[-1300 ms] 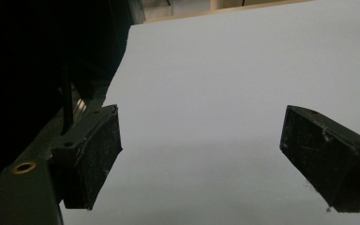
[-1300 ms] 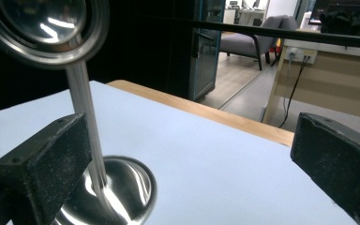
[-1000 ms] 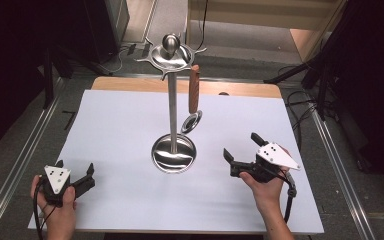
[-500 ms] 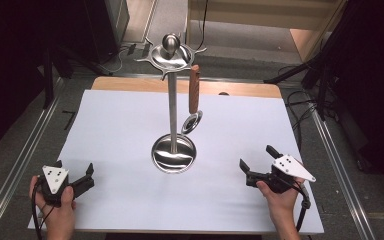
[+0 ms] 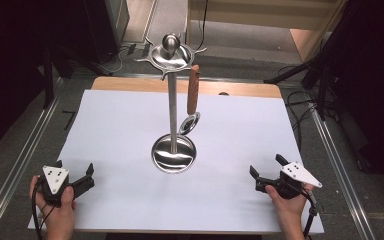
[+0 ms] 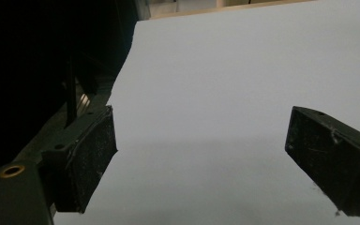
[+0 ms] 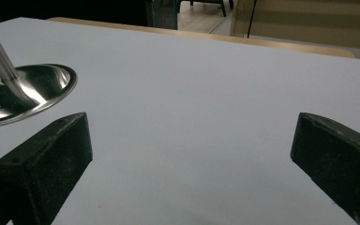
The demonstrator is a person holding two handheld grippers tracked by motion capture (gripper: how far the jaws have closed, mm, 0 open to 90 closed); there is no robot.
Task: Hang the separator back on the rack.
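While both hands rest at the near edge of the white table cover [image 5: 130, 135], the work in sight centres on the wooden-handled metal ladle [image 5: 192, 102] that hangs from one arm of the tall polished steel utensil stand [image 5: 172, 117]. From the right gripper [image 5: 266, 174] the ladle lies ahead and off to its left, well apart and higher up; from the left gripper [image 5: 82, 172] it lies ahead and to its right, again well apart. The ladle hangs on the stand's right-hand side, so by my judgement the right gripper is the nearer of the two and has the clear line to it — the left would have to reach past the pole.

Its long axis runs close to vertical: brown handle uppermost at the hook, shiny bowl at the bottom, hanging just above the stand's round dished base [image 7: 23, 91] and beside the pole. A grasp would most likely come in level, jaws closing across the handle from its sides.

Both claws stand wide apart and hold nothing — in the right gripper view the two black jaws frame bare white cover with the base ahead on the left, and in the left gripper view the jaws frame bare cover.
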